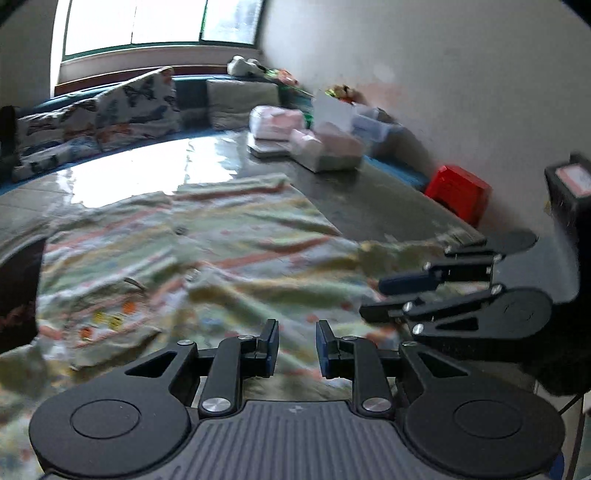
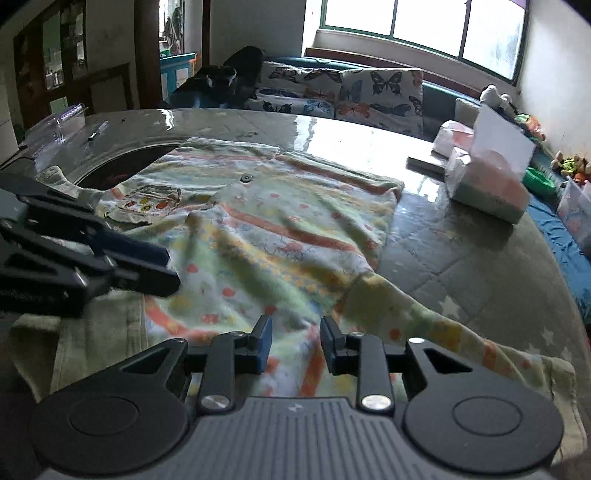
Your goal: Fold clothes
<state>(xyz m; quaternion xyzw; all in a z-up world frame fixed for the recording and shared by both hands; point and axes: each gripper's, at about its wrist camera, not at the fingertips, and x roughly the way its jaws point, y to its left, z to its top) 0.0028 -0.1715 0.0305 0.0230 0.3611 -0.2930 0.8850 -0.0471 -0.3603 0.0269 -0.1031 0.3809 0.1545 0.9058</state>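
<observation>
Striped garment (image 2: pixel 280 229) spread on table (image 2: pixel 461 243), one sleeve (image 2: pixel 436 325) trailing out (partly folded at most). Left gripper (image 1: pixel 296 345) and right gripper (image 2: pixel 296 341): fingers apart, empty.

My left wrist camera sits just behind the left gripper (image 1: pixel 296 349) and looks forward and down along its fingers, close over the striped garment (image 1: pixel 207 258), toward the window (image 1: pixel 147 22) and the plain wall on the right of its picture. My right wrist camera rides the same way behind the right gripper (image 2: pixel 296 345), also tilted down and close over the cloth, facing the window and the butterfly cushions (image 2: pixel 369 96). Both views share the garment, the glossy table (image 2: pixel 461 258), the cushions and the tissue packs (image 2: pixel 487 184), and each catches the other gripper at its edge.
</observation>
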